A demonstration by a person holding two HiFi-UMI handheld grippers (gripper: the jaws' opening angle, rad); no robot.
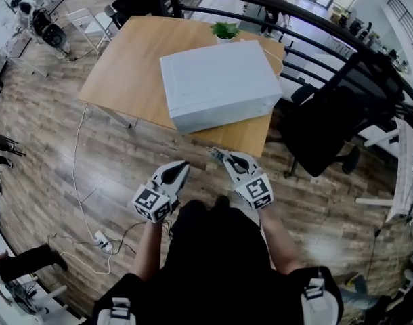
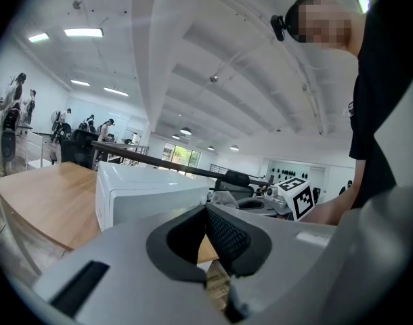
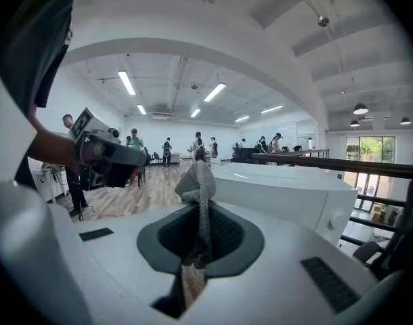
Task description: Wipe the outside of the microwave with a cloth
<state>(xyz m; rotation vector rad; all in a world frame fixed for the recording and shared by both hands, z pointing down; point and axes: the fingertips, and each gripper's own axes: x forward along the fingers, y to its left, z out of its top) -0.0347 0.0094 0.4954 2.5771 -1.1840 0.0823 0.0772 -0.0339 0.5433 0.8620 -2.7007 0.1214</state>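
Observation:
The white microwave (image 1: 220, 83) stands on a wooden table (image 1: 125, 66) ahead of me, its top towards the head view. Both grippers hang over the floor short of the table's front edge. My right gripper (image 1: 218, 154) is shut on a small grey mesh cloth (image 3: 195, 181), which sticks up bunched from between the jaws. In the right gripper view the microwave (image 3: 288, 191) lies just beyond the cloth, apart from it. My left gripper (image 1: 181, 168) is shut with nothing in it (image 2: 205, 210). The microwave (image 2: 149, 195) also shows past it.
A small green potted plant (image 1: 225, 29) sits behind the microwave. A black office chair (image 1: 321, 137) stands right of the table, against a dark railing (image 1: 315, 22). A white cable and power strip (image 1: 101, 239) lie on the wooden floor at the left.

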